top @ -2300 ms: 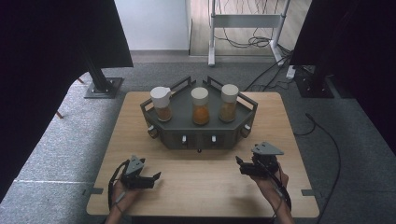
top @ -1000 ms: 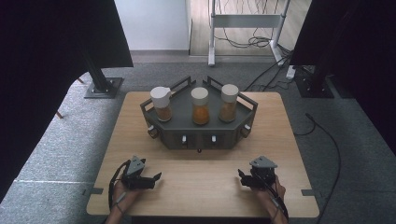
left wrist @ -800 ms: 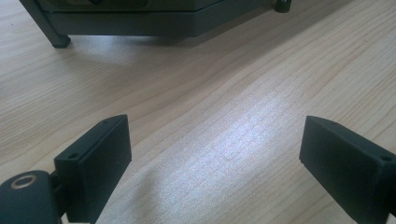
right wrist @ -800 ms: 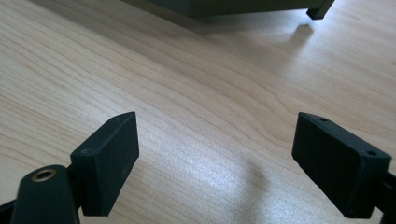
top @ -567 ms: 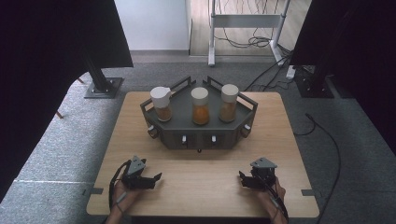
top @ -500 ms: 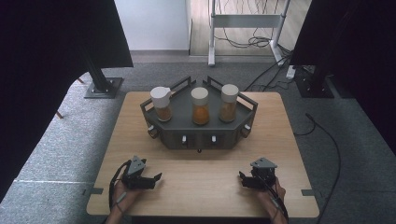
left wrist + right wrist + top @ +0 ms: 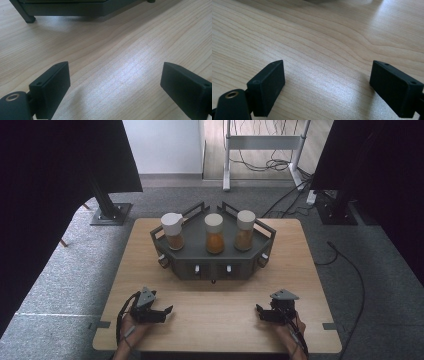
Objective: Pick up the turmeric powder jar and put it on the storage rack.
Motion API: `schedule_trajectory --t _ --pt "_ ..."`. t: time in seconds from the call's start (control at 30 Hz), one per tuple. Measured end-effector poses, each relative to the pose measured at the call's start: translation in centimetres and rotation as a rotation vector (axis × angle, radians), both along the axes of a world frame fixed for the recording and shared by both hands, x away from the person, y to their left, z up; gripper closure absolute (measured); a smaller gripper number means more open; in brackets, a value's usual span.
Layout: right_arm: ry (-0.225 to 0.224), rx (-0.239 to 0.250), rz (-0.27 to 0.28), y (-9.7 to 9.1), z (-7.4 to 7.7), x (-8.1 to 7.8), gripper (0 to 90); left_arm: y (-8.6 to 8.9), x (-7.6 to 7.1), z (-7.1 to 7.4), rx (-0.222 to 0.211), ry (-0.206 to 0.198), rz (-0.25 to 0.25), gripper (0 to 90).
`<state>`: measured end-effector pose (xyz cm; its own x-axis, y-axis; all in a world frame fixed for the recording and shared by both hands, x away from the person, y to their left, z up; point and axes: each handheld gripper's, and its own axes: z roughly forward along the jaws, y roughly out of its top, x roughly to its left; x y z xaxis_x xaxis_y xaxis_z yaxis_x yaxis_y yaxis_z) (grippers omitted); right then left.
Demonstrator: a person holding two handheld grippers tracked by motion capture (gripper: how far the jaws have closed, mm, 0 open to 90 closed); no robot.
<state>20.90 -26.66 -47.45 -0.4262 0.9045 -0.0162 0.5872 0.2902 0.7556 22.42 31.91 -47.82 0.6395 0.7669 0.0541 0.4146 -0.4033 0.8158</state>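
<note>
A dark grey rack (image 7: 215, 266) stands at the back middle of the wooden table (image 7: 215, 325). It holds three white-lidded jars of orange-brown powder: left jar (image 7: 173, 231), middle jar (image 7: 214, 234), right jar (image 7: 245, 231). My left gripper (image 7: 169, 310) rests low at the front left, open, with only bare wood between its jaws (image 7: 115, 72); the rack's underside (image 7: 75, 7) shows ahead of it. At the front right my right gripper (image 7: 259, 310) is open over bare table (image 7: 327, 70). Its jaws have just been opening with nothing between them.
Black curtains hang at both sides. A stand's foot (image 7: 111, 213) sits on the grey carpet left of the table, and a white frame (image 7: 262, 142) with cables stands behind. Both hands are close to the table's front edge.
My right gripper has come back toward the table's front edge and settled lower in the view. My left gripper has not moved.
</note>
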Motion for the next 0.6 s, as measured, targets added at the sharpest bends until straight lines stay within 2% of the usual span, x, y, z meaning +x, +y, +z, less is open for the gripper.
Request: schedule_trajectory --t 0.6 --pt "0.017 0.006 0.011 -0.15 0.07 0.30 7.6 -0.06 -0.02 0.02 0.004 -0.002 -0.003 9.1"
